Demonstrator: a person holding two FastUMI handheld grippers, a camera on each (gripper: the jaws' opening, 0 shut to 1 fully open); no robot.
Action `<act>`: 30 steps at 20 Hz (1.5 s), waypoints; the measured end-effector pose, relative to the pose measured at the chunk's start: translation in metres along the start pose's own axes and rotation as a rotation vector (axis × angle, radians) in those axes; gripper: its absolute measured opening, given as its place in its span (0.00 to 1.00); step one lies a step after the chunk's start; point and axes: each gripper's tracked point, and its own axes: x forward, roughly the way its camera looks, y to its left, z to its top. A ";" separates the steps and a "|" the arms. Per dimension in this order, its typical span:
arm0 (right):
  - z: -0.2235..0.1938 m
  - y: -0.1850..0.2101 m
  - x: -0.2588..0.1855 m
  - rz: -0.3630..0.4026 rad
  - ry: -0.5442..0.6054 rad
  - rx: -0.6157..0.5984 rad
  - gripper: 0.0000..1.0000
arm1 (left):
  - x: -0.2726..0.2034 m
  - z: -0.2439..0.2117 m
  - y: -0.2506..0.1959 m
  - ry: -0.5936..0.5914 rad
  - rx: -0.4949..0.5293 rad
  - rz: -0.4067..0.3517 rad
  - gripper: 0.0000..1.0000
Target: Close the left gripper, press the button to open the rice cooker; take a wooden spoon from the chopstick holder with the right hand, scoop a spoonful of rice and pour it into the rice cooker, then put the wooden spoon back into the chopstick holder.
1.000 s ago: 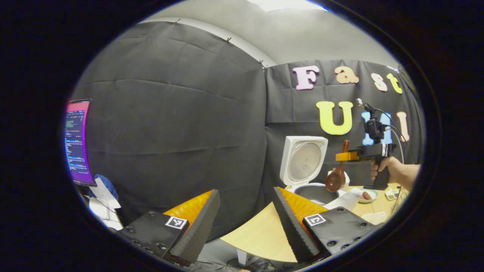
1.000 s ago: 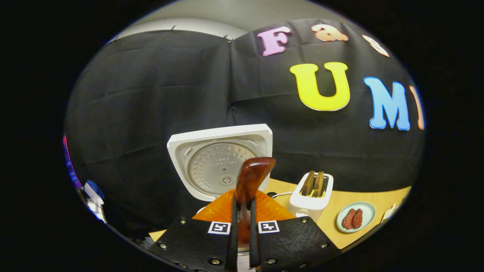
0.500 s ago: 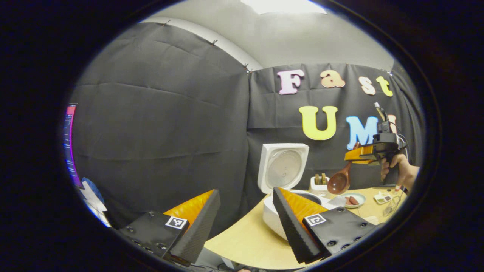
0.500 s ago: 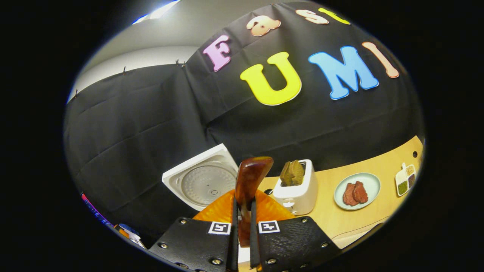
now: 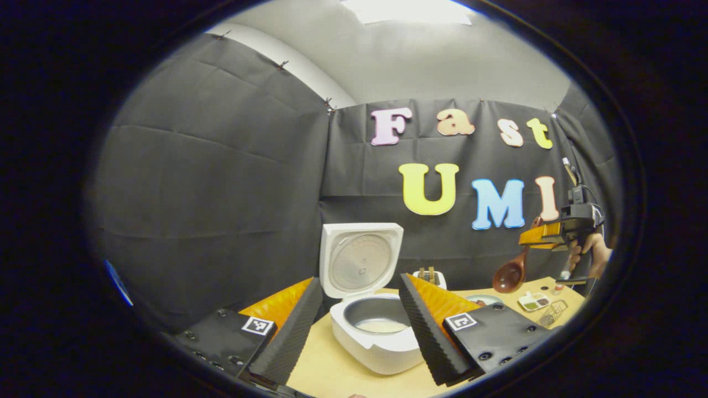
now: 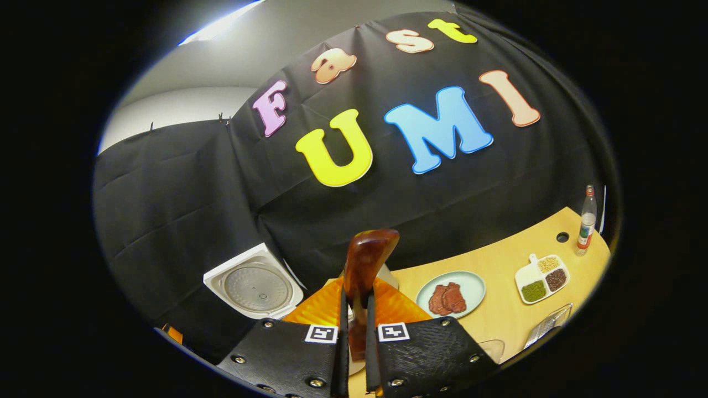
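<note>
The bench carries the rice cooker, lid up, straight ahead between the spread, empty fingers of the left hand-held gripper. The right hand-held gripper, well off to its right, clamps the wooden spoon by the handle, bowl hanging below. Risk, as I judge it: the narrow handle may pivot in that pinch and miss the chopstick holder.

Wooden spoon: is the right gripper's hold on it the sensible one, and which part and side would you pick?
Yes. The right gripper is shut on the wooden spoon at the upper handle, its fingers coming in from the flat sides. The handle is slim and flat enough to pinch, and in the left gripper view the round bowl hangs free below, clear of the fingers.
</note>
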 end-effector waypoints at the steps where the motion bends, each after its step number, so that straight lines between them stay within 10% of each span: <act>1: 0.005 -0.013 -0.006 -0.019 -0.010 -0.004 0.12 | 0.001 0.000 -0.011 -0.001 -0.004 -0.015 0.95; 15: 0.022 -0.216 -0.098 -0.355 -0.090 0.002 0.12 | 0.023 0.015 -0.143 -0.010 0.019 -0.169 1.00; 30: -0.069 -0.297 -0.111 -0.533 0.065 0.076 0.12 | 0.013 0.017 -0.160 0.002 0.068 -0.145 1.00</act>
